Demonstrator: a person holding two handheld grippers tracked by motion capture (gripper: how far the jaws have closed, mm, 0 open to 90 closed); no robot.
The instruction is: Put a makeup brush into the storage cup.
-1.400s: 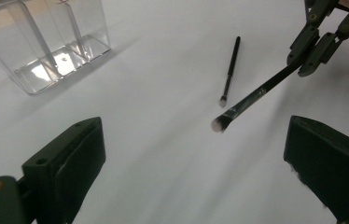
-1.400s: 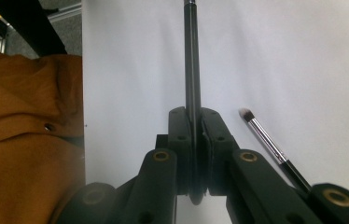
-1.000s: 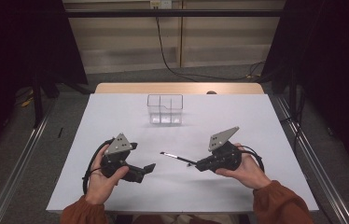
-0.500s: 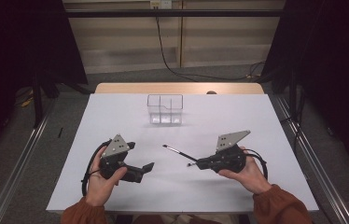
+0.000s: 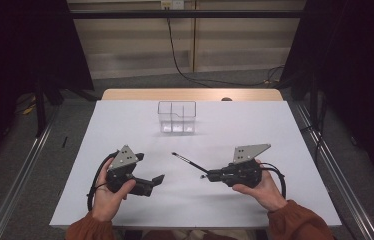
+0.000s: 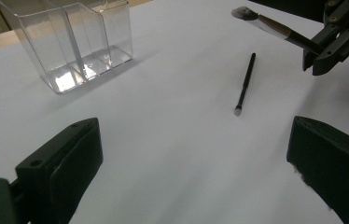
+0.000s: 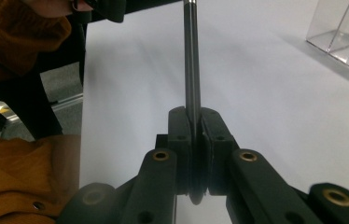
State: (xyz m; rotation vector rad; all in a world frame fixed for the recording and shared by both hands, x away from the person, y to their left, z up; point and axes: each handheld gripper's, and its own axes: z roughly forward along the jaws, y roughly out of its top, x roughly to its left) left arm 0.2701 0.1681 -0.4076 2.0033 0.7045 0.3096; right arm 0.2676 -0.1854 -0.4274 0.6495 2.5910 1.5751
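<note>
My right gripper [image 5: 208, 175] is shut on the handle of a thin black makeup brush [image 5: 189, 162], right of the table's middle. The brush points left and away, toward the clear container [image 5: 177, 117]. In the right gripper view the pads [image 7: 182, 133] clamp the metal handle [image 7: 191, 60], which runs straight up from the gripper [image 7: 195, 135]. My left gripper [image 5: 158, 179] rests low at the front left, jaws wide apart with nothing between them. From the left gripper [image 6: 196, 163] view, the held brush [image 6: 275, 29] hangs above the table, and a second thin black brush [image 6: 245, 83] lies flat below it.
The clear container [image 6: 77, 44], with three compartments, stands at the back centre of the white table [image 5: 275, 130]. A wooden strip [image 5: 190, 94] edges the far side. Metal rails and dark curtains flank the table. Orange sleeves [image 5: 295, 222] enter from the front.
The right hand has shifted a little to the right, and the held brush's tip has swung toward the far side. The left gripper has stayed put.
</note>
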